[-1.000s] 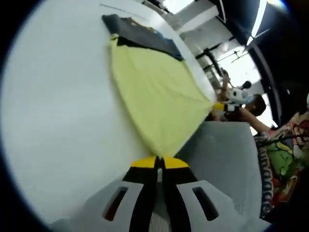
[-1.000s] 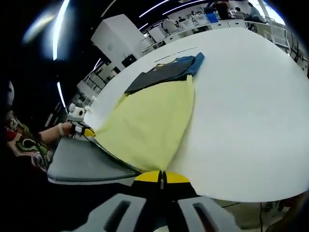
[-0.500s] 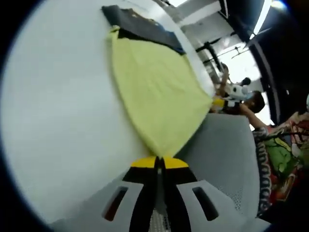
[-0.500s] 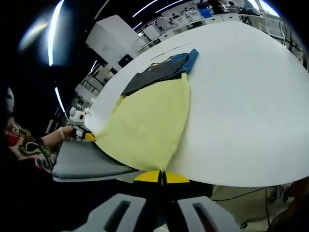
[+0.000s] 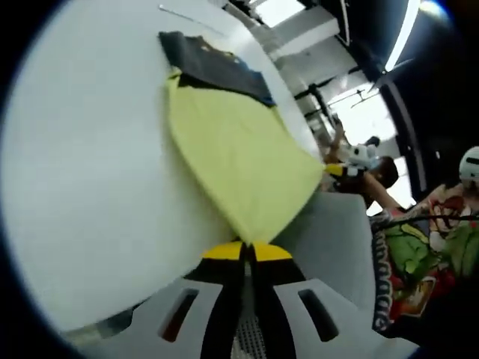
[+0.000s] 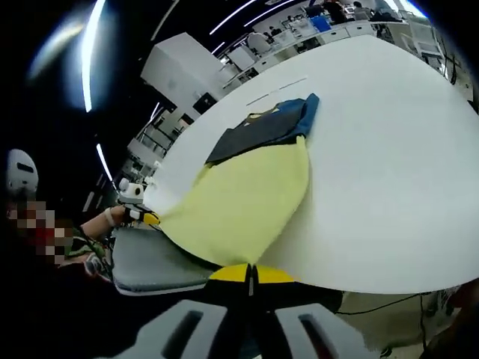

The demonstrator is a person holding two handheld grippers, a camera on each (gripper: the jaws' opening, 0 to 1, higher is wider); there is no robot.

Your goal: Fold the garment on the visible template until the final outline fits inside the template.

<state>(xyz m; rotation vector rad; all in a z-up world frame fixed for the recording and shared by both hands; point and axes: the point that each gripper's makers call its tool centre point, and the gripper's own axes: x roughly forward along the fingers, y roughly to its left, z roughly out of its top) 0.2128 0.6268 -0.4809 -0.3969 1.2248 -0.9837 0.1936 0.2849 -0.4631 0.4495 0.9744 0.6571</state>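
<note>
In the left gripper view, the white surface (image 5: 82,172) spreads to the left of and ahead of the left claw (image 5: 246,249), whose yellow-tipped jaws are pressed together on a corner of the yellow cloth (image 5: 239,153). That cloth fans out forward from the tips across the surface, and at its far end, well ahead of the claw, a dark garment (image 5: 213,63) lies flat, partly under the yellow edge. No readable writing shows on the cloth or the garment. To the right of the claw a grey padded panel (image 5: 337,247) slopes away below the surface's edge, and beyond it the right claw (image 5: 338,170) shows its yellow tips at the cloth's other near corner, held by a person's hand (image 5: 364,158); a sleeve with a bright printed pattern (image 5: 408,258) sits at the far right, its lettering too blurred to read. In the right gripper view, the left claw (image 6: 147,218) appears off to the left at the surface's edge, yellow tips on the cloth's corner, above the grey panel (image 6: 153,262). The right claw (image 6: 250,271) has its jaws clenched on the near corner of the yellow cloth (image 6: 247,206), which rises forward to the dark garment (image 6: 258,131) with a blue edge. The white surface (image 6: 389,164) stretches to the right.
</note>
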